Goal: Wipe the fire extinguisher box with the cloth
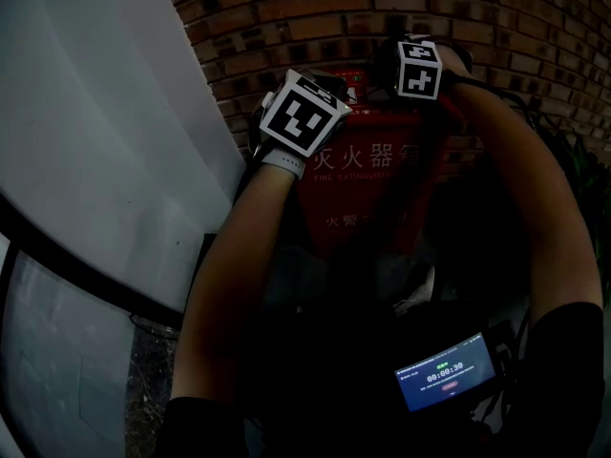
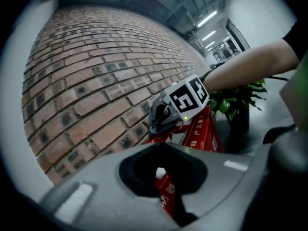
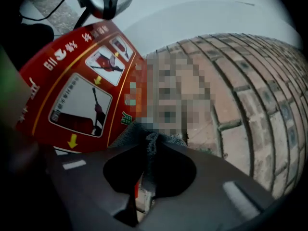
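Wiping the red metal fire extinguisher box (image 3: pixel 77 81) top, right gripper (image 3: pixel 147 177) clamps grey fuzzy cloth (image 3: pixel 151 143). Left gripper (image 2: pixel 163 186) jaws sit together above the box. Next, probably sweep the cloth across.

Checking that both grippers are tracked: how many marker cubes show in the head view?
2. One cube rides on the left gripper, over the fire extinguisher box's top left; the other cube on the right gripper, top right by the brick wall.
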The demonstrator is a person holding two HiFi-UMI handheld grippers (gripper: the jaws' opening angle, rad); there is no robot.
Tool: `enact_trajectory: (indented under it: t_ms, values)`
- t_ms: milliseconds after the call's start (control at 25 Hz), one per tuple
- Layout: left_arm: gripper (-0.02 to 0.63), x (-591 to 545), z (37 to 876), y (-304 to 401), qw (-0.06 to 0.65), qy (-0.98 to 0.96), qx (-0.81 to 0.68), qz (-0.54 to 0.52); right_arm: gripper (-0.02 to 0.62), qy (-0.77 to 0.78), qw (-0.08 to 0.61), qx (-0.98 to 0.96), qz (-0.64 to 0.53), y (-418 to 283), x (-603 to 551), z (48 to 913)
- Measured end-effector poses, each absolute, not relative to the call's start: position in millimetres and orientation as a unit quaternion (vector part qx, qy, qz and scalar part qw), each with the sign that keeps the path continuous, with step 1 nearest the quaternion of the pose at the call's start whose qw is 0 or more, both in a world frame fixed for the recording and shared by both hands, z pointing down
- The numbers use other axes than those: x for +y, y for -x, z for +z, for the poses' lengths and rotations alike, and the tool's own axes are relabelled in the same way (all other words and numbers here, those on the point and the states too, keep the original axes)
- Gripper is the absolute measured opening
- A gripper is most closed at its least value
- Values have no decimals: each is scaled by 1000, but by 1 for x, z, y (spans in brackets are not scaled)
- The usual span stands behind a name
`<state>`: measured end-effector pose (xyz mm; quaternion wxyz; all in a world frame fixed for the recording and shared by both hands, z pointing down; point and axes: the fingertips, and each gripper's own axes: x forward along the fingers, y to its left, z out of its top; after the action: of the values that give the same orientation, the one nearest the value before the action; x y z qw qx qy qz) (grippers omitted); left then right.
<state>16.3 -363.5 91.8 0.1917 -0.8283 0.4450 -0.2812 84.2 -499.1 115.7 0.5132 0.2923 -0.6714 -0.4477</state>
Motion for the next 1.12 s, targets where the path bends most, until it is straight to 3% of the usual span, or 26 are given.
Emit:
enact_trajectory:
  t_ms: [360, 1120]
  values:
    - [3, -377, 100, -37, 205, 828, 427, -300, 29, -260, 514, -671, -466, -75, -495, 134]
    - [3, -342, 108, -63, 196, 826, 431, -307, 29, -172, 496, -701, -482, -78, -353, 144]
